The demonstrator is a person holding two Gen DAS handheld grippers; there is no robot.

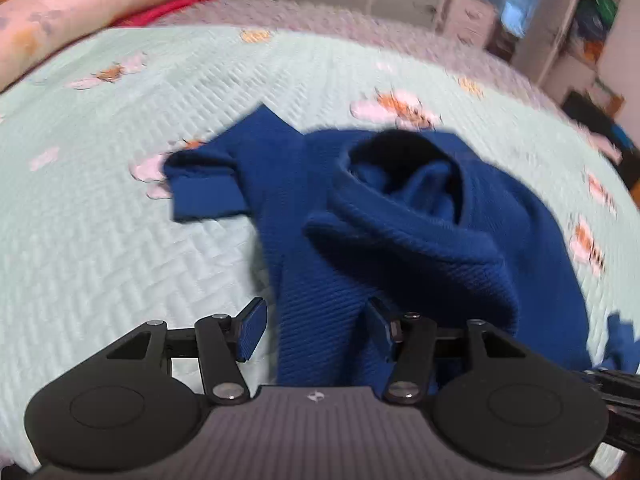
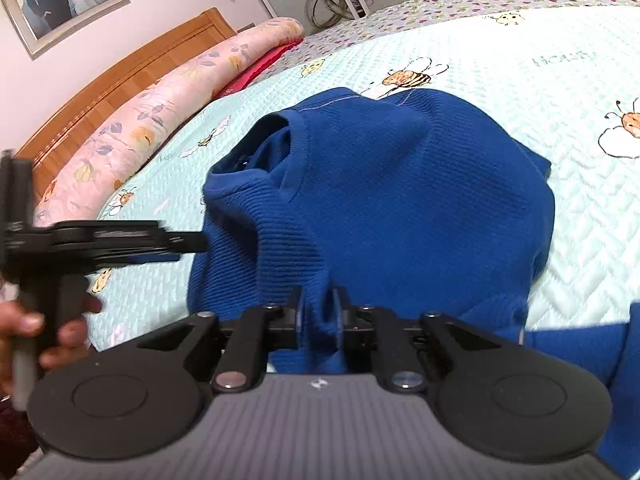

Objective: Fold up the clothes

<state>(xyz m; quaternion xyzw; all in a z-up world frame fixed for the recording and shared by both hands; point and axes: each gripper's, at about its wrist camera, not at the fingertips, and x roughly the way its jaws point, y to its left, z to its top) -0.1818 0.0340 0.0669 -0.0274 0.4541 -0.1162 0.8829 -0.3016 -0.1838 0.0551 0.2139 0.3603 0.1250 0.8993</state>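
Right tongs pinching blue sweater, left tongs wide, pad edge cloth-hidden.

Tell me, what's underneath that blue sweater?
The blue sweater lies on a mint quilted bedspread printed with bees. Whatever sits directly beneath its bunched folds is covered.

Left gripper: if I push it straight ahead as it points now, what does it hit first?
The blue sweater. Its fabric already lies between the open left gripper fingers, and the bunched neckline rises just beyond; depth is hard to judge.
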